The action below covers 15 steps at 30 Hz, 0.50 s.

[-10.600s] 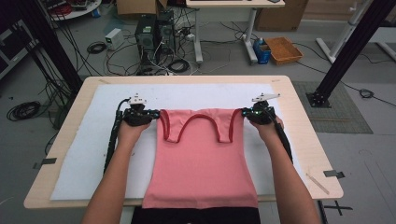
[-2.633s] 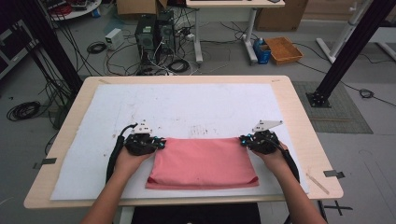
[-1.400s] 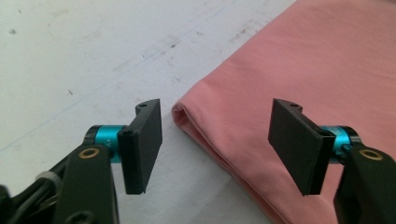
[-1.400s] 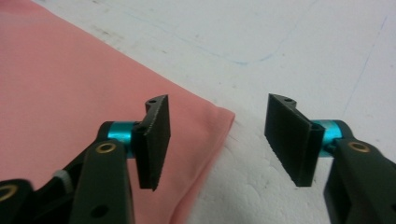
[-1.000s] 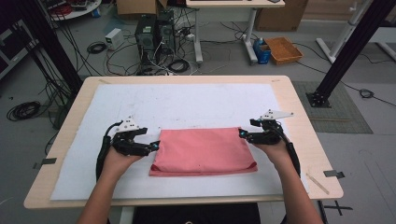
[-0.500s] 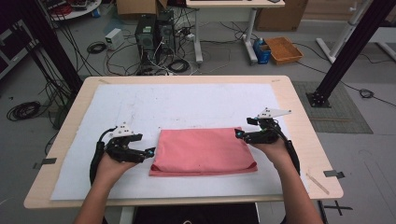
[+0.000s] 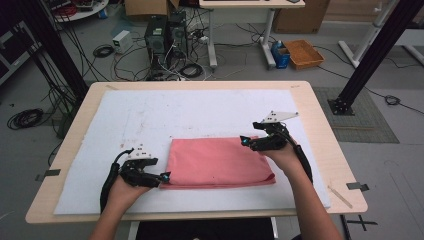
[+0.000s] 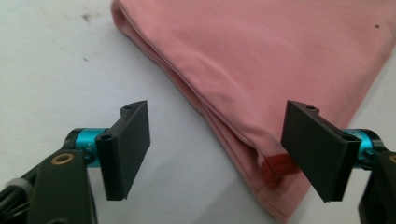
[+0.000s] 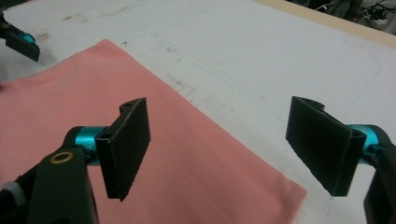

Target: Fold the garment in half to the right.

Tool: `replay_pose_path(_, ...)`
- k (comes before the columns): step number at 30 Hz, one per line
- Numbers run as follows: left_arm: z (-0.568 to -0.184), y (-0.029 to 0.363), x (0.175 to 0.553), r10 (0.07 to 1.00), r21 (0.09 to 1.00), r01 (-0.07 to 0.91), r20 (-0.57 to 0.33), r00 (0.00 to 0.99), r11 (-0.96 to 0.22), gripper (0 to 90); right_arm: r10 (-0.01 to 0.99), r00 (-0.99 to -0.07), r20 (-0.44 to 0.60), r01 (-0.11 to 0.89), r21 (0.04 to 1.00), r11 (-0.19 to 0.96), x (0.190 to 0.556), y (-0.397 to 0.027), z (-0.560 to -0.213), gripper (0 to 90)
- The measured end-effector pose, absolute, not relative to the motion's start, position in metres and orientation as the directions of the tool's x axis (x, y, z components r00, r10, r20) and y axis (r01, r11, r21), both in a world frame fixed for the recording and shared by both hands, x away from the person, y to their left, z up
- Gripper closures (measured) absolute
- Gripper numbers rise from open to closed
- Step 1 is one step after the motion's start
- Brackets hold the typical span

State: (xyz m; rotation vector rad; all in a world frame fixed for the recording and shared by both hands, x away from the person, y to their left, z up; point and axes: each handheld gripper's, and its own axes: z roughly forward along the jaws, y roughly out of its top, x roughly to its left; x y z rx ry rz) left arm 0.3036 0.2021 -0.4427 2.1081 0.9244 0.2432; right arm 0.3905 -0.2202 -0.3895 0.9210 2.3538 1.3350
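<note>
The folded pink garment (image 7: 220,162) is laid flat on the white mat (image 7: 150,115) near the person's edge of the table (image 7: 320,120), and it serves here as the landmark. The left gripper (image 7: 162,177) is held at the garment's near left corner with its jaws apart and nothing pressed between them; they have just been closing a little, and in the left gripper view the stacked hem (image 8: 233,135) and a small red tag (image 8: 279,164) at that corner lie between the pads, untouched. The right gripper (image 7: 244,141) is poised over the garment's far right corner, jaws likewise wide and empty. The likeliest fault, as judged from here, is a partial pinch: several layers are stacked at the left corner, and if only the upper ones were taken, the fold would be peeled apart rather than lifted whole. A jaw driven down onto the mat could also drag the cloth and wrinkle it. If the two corners were raised unevenly, the fold would be skewed. Beyond the garment's far edge a broad stretch of bare mat is available, and moderate margins are left at its left and right sides. On its near side little room is left before the mat's edge, so travel toward the person is limited.
</note>
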Motion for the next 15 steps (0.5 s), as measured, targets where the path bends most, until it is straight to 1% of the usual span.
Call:
replay_pose_path(2,-0.446,0.200,0.301,0.683,0.730,0.545,-0.148,0.715,-0.413,30.1,0.647,-0.761,0.060,0.384,0.844,0.374,0.392,-0.217,-0.390,21.7)
replay_pose_path(8,-0.446,0.193,0.291,0.707,0.735,0.536,-0.110,0.699,-0.416,36.9,0.645,-0.763,0.051,0.379,0.843,0.381,0.393,-0.213,-0.390,21.7)
replay_pose_path(9,-0.446,0.192,0.288,0.706,0.734,0.534,-0.106,0.700,-0.419,38.7,0.646,-0.761,0.053,0.381,0.843,0.379,0.392,-0.212,-0.390,21.7)
replay_pose_path(11,-0.445,0.191,0.286,0.696,0.733,0.532,-0.112,0.709,-0.424,46.8,0.645,-0.762,0.049,0.378,0.843,0.382,0.392,-0.211,-0.389,21.7)
replay_pose_path(12,-0.446,0.189,0.279,0.680,0.737,0.537,-0.146,0.719,-0.410,48.2,0.643,-0.764,0.047,0.375,0.844,0.384,0.391,-0.210,-0.389,21.7)
replay_pose_path(15,-0.448,0.187,0.271,0.685,0.748,0.519,-0.120,0.718,-0.413,47.5,0.637,-0.770,0.043,0.372,0.841,0.392,0.390,-0.204,-0.386,21.7)
